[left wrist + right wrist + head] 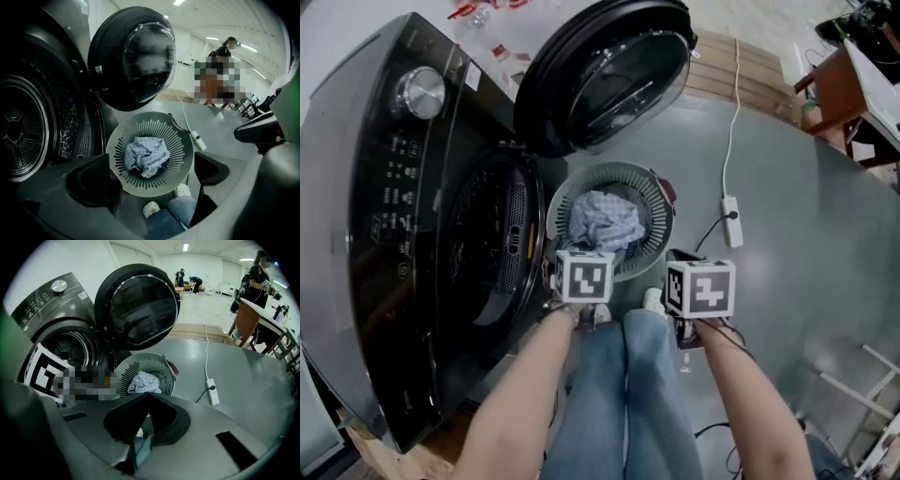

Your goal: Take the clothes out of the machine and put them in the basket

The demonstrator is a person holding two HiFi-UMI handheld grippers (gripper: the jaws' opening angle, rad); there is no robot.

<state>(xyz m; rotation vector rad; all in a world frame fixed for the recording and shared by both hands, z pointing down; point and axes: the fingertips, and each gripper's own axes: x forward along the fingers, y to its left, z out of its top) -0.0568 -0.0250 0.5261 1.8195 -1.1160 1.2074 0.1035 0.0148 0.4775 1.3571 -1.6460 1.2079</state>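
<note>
Looking down past jeans [619, 394] and pale shoes [151, 208]. Finding the left gripper [152, 157] hanging with jaws spread wide, nothing between them but the view into the basket below. Finding the right gripper [147, 397] with jaws pressed together, pinching nothing.

Noting the round slotted basket [654, 192] standing on the floor just beyond the feet, beside the open mouth of the washing machine [384, 187]. Seeing one pale blue checked cloth [605, 220] lying crumpled in the middle of it.

Judging the cloth light, soft and limp, not slippery, with nothing to break. Expecting it to droop and trail when lifted. Favouring a pinch on a raised fold near the top of the heap, bunching enough fabric between the pads.

Looking into the drum [18, 136]: spotting no clothes in the part showing, and not seeing the rest.

Seeing the round door [605, 70] swung wide open beyond the basket. Noting a white power strip [731, 220] and its cord [733, 112] on the floor to the right, well apart from the basket.

Trying the control panel [398, 155] markings: too small to read. Making out no brand name anywhere. Finding only black-and-white square patterns on the gripper cubes [584, 277], no words.
</note>
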